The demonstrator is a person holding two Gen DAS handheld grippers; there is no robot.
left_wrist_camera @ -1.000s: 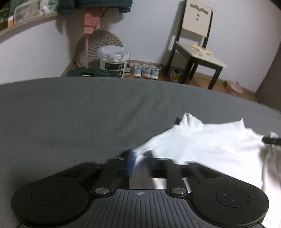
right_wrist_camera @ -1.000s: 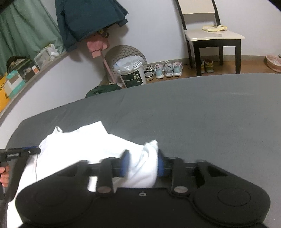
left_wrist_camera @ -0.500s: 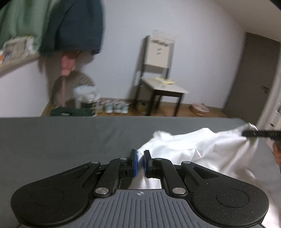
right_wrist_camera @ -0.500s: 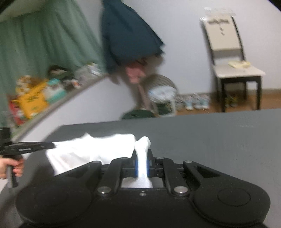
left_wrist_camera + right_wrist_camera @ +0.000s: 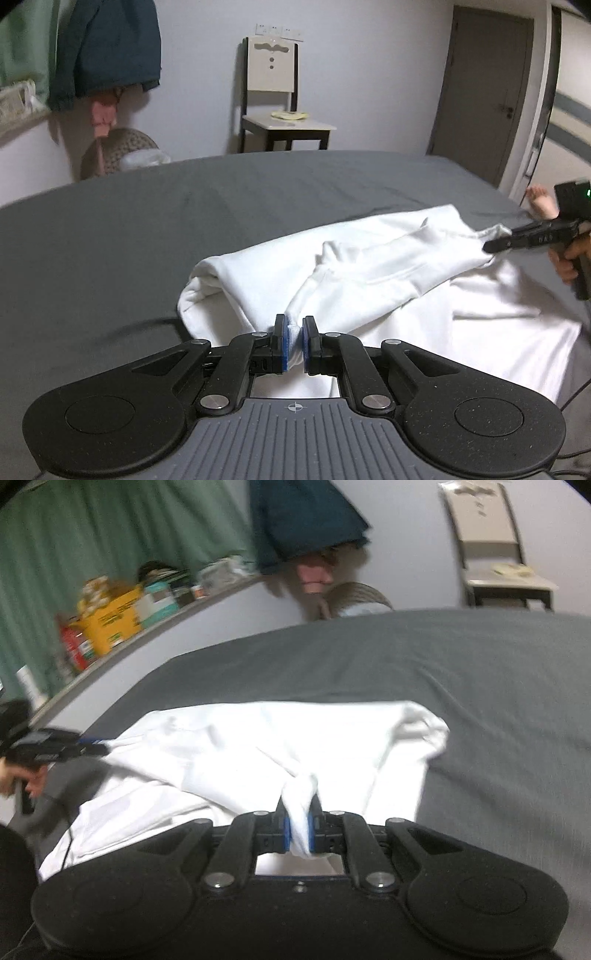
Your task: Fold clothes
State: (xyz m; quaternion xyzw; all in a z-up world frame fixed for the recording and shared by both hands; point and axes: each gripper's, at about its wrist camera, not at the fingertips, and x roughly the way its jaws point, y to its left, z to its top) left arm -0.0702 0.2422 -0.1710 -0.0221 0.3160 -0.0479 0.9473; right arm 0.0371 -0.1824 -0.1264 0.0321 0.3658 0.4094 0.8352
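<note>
White soft garment [image 5: 369, 269] bunched on grey sheet [image 5: 147, 229]; L gripper [image 5: 294, 345] & R gripper [image 5: 299, 829] fingers both pinch fabric.

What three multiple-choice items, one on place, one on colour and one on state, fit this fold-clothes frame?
1. Where does the garment lie?
A. on the chair
B. on the grey bed
C. on the floor

2. What colour is the garment?
A. white
B. green
C. pink

3. How does the left gripper stand?
A. wide open above the cloth
B. shut on nothing
C. shut on a bunch of the garment

Key:
1 B, the cloth spreads over the grey cover while the chair stands behind the bed.
2 A, it is plain white in both views.
3 C, white fabric sits pinched between its blue pads; the right gripper pinches another bunch likewise.
</note>
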